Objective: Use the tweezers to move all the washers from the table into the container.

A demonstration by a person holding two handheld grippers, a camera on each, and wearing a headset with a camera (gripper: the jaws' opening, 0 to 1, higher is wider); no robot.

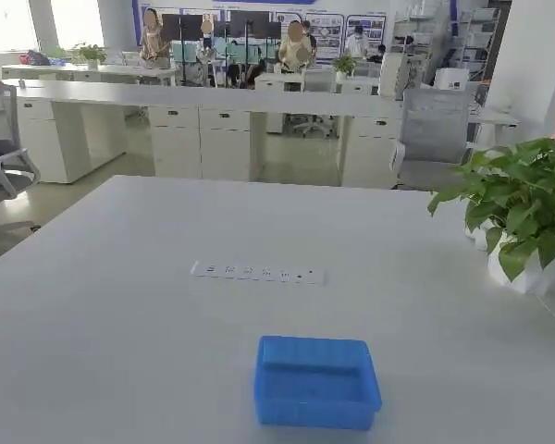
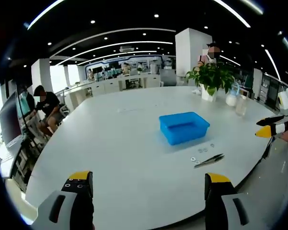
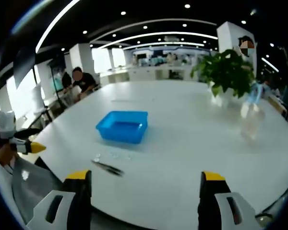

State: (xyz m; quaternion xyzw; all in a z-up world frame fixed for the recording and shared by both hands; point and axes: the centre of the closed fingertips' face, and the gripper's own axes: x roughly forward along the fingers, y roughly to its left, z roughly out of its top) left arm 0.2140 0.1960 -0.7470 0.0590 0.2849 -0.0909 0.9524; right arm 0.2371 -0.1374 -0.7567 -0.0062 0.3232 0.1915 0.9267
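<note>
Opening stage of the washer transfer. The blue container point(image 1: 316, 381) is sitting on the white table point(image 1: 120, 324) toward its near edge, with a power strip point(image 1: 257, 272) farther back and a potted plant point(image 1: 518, 203) at the far right. In the left gripper view, the tweezers point(image 2: 209, 160) are lying flat on the near side of the container, and the washers point(image 2: 201, 152) are lying scattered between the two, apart from both. The left gripper point(image 2: 148, 178) and the right gripper point(image 3: 145, 176) are hovering off the table's near edge, each with its jaws standing wide and holding nothing.

By these views the tool is untouched and no washer can be made out in the container, so the step in hand is judged to be the reach for the tweezers. The next move is calling for a low approach, with the jaws narrowing across the thin legs so that they can later be squeezed.
</note>
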